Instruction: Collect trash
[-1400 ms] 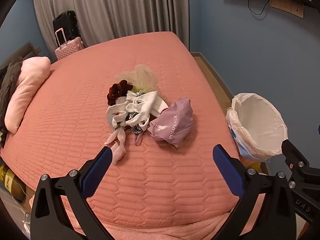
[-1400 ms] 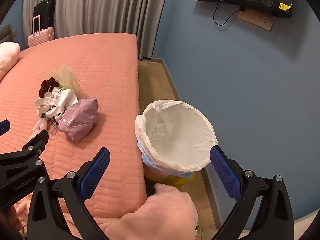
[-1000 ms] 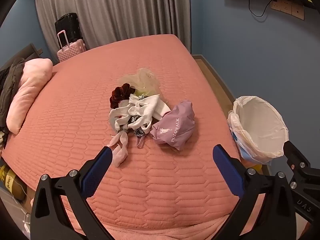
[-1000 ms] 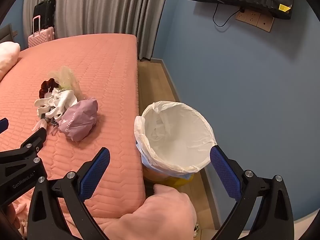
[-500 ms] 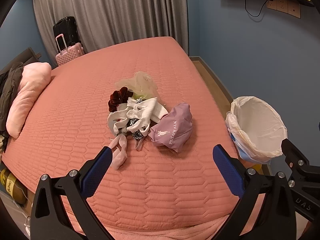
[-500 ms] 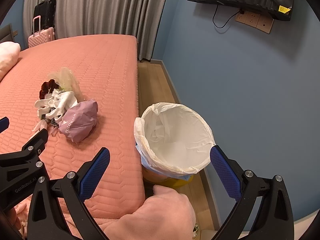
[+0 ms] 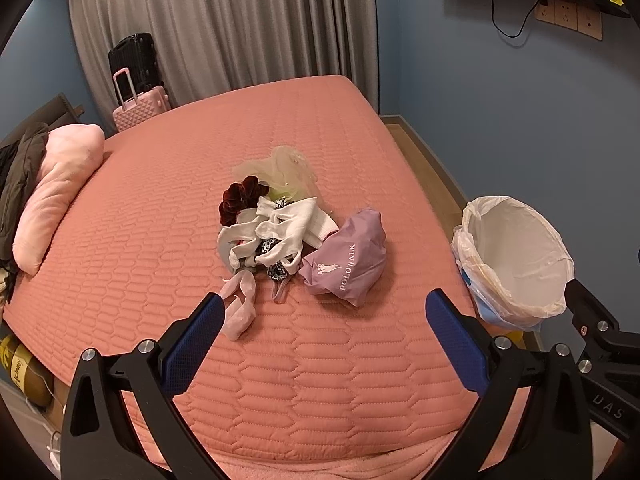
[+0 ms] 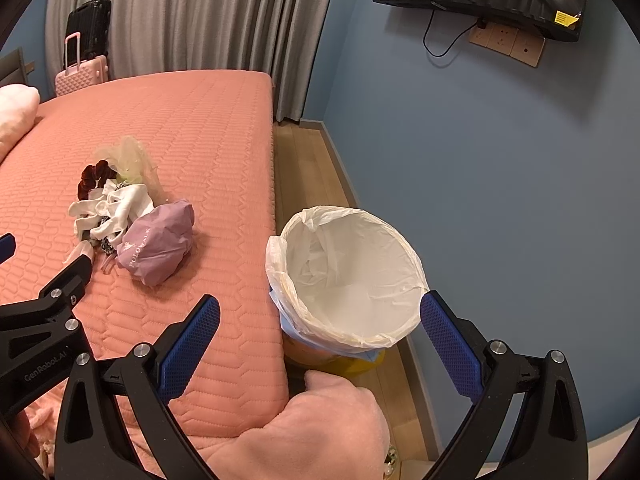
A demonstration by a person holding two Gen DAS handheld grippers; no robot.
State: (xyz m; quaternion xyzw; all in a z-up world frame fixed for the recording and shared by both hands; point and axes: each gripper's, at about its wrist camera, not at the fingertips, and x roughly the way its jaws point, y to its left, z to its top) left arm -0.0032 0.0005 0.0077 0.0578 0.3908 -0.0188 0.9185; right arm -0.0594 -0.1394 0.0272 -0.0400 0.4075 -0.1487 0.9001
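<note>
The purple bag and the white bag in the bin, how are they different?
The purple bag is crumpled into a lump and lies on the pink bed; the white bag is spread open as a liner inside the bin on the floor. The purple bag has "POLOWALK" printed on it; the white bag is plain. The purple bag touches the pile of white socks; the white bag looks empty. Both are thin, wrinkly bags.

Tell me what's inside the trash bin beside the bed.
The trash bin shows only its white liner, rumpled, with no trash visible. The very bottom is hidden by the liner's folds.
</note>
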